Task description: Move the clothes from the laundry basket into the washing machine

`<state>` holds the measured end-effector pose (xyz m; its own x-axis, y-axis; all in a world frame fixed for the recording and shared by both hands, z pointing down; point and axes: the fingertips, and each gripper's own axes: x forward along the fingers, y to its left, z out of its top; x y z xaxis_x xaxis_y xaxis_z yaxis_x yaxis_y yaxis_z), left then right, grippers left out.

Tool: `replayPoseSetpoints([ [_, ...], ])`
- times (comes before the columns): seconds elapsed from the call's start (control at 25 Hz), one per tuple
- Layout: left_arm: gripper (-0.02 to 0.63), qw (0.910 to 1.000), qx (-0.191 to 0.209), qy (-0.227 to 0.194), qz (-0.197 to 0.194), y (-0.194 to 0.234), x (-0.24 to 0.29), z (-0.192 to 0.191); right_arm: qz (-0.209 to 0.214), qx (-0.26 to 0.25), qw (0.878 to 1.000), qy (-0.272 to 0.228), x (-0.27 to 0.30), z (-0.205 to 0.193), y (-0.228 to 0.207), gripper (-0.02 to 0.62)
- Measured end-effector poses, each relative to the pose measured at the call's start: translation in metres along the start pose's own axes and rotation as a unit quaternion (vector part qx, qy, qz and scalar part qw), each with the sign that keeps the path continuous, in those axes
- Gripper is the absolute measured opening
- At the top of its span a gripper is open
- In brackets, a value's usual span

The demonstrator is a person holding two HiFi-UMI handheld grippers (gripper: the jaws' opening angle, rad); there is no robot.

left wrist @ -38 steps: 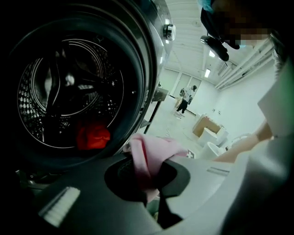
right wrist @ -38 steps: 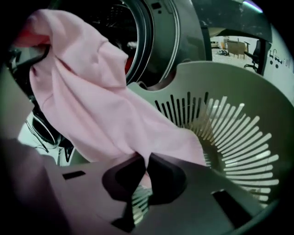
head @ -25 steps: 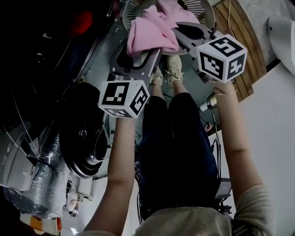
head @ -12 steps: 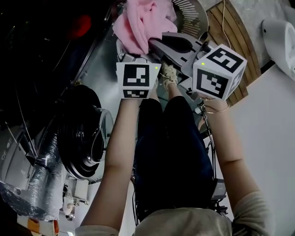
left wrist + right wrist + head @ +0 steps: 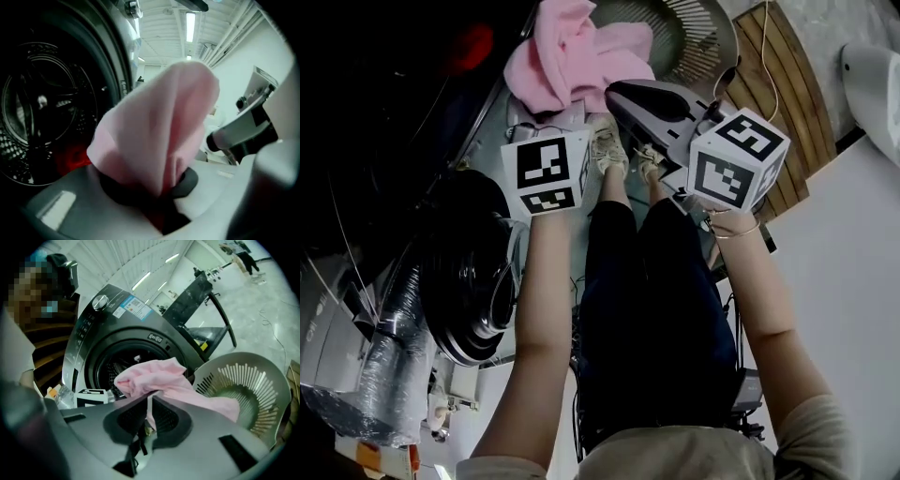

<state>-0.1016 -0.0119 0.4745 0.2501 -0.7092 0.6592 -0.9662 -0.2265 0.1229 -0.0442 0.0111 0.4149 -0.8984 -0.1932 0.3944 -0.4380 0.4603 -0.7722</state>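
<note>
- Garment [image 5: 572, 56], pink and bunched, hangs at the upper centre of the head view. It lies between the dark washing machine [image 5: 86, 333] opening at upper left and the laundry basket [image 5: 698, 42] at upper right.
- Left gripper [image 5: 161, 187]: its jaws have just been closing and now pinch a fold of the pink cloth.
- Right gripper [image 5: 147, 401]: its 2 jaws are pressed together on another edge of the same cloth.

The pink garment [image 5: 159, 126] is covering the tips of the left tongs [image 5: 161, 199], and the laundry basket [image 5: 698, 33] is running off the head view's top edge.
</note>
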Motion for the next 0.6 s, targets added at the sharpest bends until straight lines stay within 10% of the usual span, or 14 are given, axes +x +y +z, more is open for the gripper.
replayPoseSetpoints([
  [0.6,0.091,0.9629,-0.183,-0.093,0.175,0.16,0.007,-0.016,0.03,0.066,0.997,0.037,0.019,-0.062,0.0,0.018],
])
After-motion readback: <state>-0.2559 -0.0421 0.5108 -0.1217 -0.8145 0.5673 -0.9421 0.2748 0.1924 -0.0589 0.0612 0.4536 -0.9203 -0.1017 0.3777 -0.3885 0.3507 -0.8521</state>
